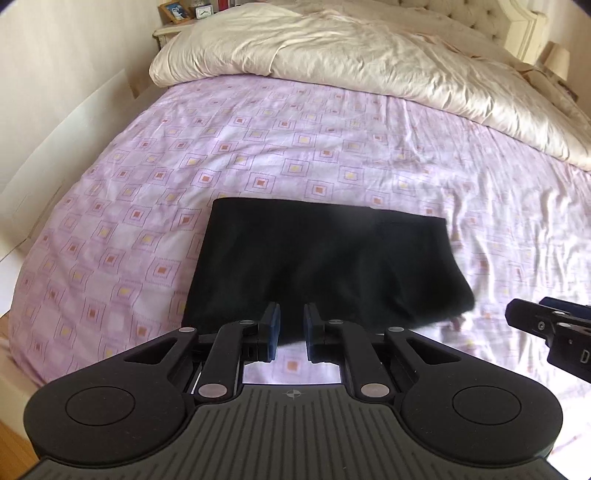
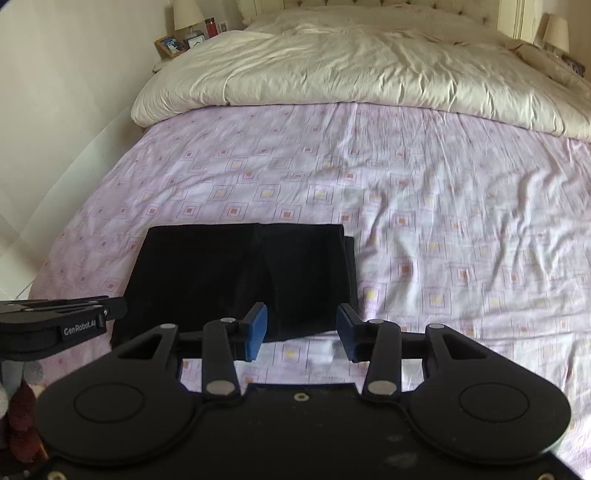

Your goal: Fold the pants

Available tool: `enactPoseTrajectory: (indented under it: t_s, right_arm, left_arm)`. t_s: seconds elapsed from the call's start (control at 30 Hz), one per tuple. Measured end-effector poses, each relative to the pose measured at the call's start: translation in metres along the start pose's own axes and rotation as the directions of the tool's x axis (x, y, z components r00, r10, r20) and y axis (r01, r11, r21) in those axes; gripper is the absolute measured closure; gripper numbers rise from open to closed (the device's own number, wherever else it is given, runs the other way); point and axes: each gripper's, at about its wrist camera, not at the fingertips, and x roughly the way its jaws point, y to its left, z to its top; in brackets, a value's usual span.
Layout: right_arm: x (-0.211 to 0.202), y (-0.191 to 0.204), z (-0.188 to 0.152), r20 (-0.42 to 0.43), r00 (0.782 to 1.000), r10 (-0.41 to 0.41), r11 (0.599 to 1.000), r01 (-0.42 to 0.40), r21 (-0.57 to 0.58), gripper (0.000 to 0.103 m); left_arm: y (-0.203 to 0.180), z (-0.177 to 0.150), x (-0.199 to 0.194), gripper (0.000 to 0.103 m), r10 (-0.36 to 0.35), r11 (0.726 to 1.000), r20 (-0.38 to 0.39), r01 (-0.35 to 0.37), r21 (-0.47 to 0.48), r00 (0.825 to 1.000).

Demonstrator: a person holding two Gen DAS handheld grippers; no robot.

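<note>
The black pants (image 1: pixel 317 262) lie folded into a flat rectangle on the pink patterned bed sheet (image 1: pixel 258 147); they also show in the right wrist view (image 2: pixel 240 280). My left gripper (image 1: pixel 291 326) hovers just in front of their near edge, fingers slightly apart and empty. My right gripper (image 2: pixel 301 330) is open and empty, above the near right corner of the pants. Each gripper shows at the edge of the other's view: the right one (image 1: pixel 546 325) and the left one (image 2: pixel 74 321).
A rumpled cream duvet (image 1: pixel 369 55) covers the far half of the bed. A nightstand with a framed photo (image 2: pixel 170 46) and a lamp stands at the far left, another lamp (image 2: pixel 554 31) at the far right. A white wall panel (image 1: pixel 55 147) runs along the left.
</note>
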Motion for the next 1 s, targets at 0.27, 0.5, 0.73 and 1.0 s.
enactPoseTrajectory:
  t_s: [0.27, 0.5, 0.73, 1.0]
  right_arm:
    - [-0.040, -0.014, -0.025, 0.009, 1.000, -0.001, 1.000, 0.001, -0.009, 0.059]
    - [-0.070, -0.025, -0.050, 0.034, 0.999, 0.018, 1.000, -0.017, -0.019, 0.058]
    - [-0.095, -0.032, -0.072, 0.064, 0.998, 0.014, 1.000, -0.013, -0.023, 0.058]
    - [-0.113, -0.042, -0.090, 0.081, 0.996, 0.026, 1.000, -0.027, 0.015, 0.058]
  left_arm:
    - [-0.027, -0.033, -0.037, 0.089, 0.029, 0.999, -0.032, -0.030, -0.026, 0.999]
    - [-0.041, -0.052, -0.061, 0.089, 0.031, 0.999, 0.017, -0.031, -0.035, 0.999]
    - [-0.058, -0.069, -0.076, 0.089, 0.031, 0.999, 0.043, -0.030, -0.011, 0.999]
    - [-0.063, -0.084, -0.091, 0.089, 0.039, 0.999, 0.073, -0.038, -0.018, 0.997]
